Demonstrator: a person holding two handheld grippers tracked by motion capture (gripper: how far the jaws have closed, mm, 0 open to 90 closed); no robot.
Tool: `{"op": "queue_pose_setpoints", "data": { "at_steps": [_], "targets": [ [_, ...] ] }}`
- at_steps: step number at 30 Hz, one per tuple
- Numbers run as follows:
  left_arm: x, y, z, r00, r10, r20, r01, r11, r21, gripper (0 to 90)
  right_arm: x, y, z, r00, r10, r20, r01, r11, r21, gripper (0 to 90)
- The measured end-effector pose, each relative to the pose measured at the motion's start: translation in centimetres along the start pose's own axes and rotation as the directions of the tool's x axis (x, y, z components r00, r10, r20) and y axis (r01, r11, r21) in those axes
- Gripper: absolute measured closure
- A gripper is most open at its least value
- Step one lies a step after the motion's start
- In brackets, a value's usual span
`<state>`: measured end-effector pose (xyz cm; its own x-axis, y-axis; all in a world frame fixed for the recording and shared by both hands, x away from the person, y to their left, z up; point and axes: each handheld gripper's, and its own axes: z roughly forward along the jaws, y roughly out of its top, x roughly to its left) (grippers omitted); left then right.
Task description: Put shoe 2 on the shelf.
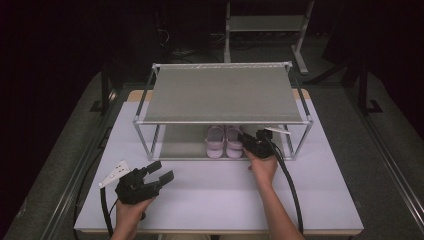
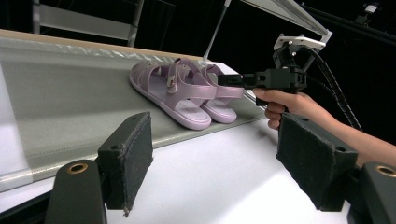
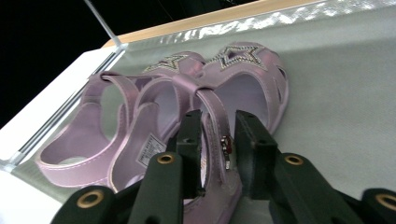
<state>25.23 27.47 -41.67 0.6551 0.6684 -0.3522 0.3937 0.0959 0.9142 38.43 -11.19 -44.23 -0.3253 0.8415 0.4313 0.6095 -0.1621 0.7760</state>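
Observation:
A pair of lilac sandals stands side by side on the grey lower shelf of a metal rack. My right gripper reaches under the top shelf to the right sandal. Its jaws straddle that sandal's buckled ankle strap, with a thin gap on each side, so it is open. The other sandal lies just to its left. My left gripper rests over the white table near the front left, open and empty. The left gripper view shows the sandals and the right gripper at their heel end.
The rack's thin metal posts and frame stand around the lower shelf. The white table stretches between the rack and the front edge. Each gripper trails a black cable. A second rack stands in the dark behind.

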Motion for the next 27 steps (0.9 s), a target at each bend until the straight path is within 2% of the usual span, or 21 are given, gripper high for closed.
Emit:
{"op": "queue_pose_setpoints", "data": {
  "at_steps": [5, 10, 12, 17, 20, 23, 24, 27],
  "targets": [
    [-0.1, 0.0, 0.0, 1.0, 0.0, -0.001, 0.0, 1.0, -0.001, 26.5, -0.2, 0.0, -0.5, 0.999, 0.039, -0.023, -0.039, 0.999, -0.007, 68.1],
    [-0.2, -0.1, 0.1, 1.0, 0.004, 0.004, -0.004, 1.0, 0.002, 26.5, -0.4, 0.4, -1.5, 0.9982, 0.033, -0.05, -0.034, 0.999, -0.027, 67.6],
    [-0.3, -0.1, 0.2, 1.0, 0.003, 0.006, -0.003, 1.0, 0.002, 26.5, -0.5, 0.4, -1.7, 0.9981, 0.031, -0.053, -0.032, 0.999, -0.03, 67.5],
    [-0.4, -0.1, 0.3, 1.0, 0.006, 0.008, -0.006, 0.9999, 0.008, 26.5, -1.0, 0.2, -2.4, 0.995, 0.08, -0.06, -0.083, 0.995, -0.053, 65.6],
    [-0.3, -0.1, 0.3, 1.0, 0.007, 0.007, -0.007, 0.9999, 0.008, 26.5, -1.2, 0.1, -2.6, 0.9959, 0.076, -0.05, -0.078, 0.996, -0.037, 64.9],
    [-0.3, -0.1, 0.3, 1.0, 0.006, 0.005, -0.006, 0.9999, 0.008, 26.5, -1.4, 0.0, -3.0, 0.9941, 0.084, -0.069, -0.087, 0.995, -0.048, 64.8],
    [-0.3, -0.1, 0.3, 1.0, 0.007, 0.004, -0.007, 0.9999, 0.008, 26.5, -1.6, -0.1, -3.1, 0.9948, 0.081, -0.062, -0.083, 0.996, -0.044, 64.3],
    [-0.4, -0.1, 0.3, 1.0, 0.008, 0.006, -0.008, 0.9999, 0.009, 26.5, -1.8, -0.3, -3.3, 0.993, 0.1, -0.062, -0.103, 0.994, -0.045, 62.7]
  ]
}}
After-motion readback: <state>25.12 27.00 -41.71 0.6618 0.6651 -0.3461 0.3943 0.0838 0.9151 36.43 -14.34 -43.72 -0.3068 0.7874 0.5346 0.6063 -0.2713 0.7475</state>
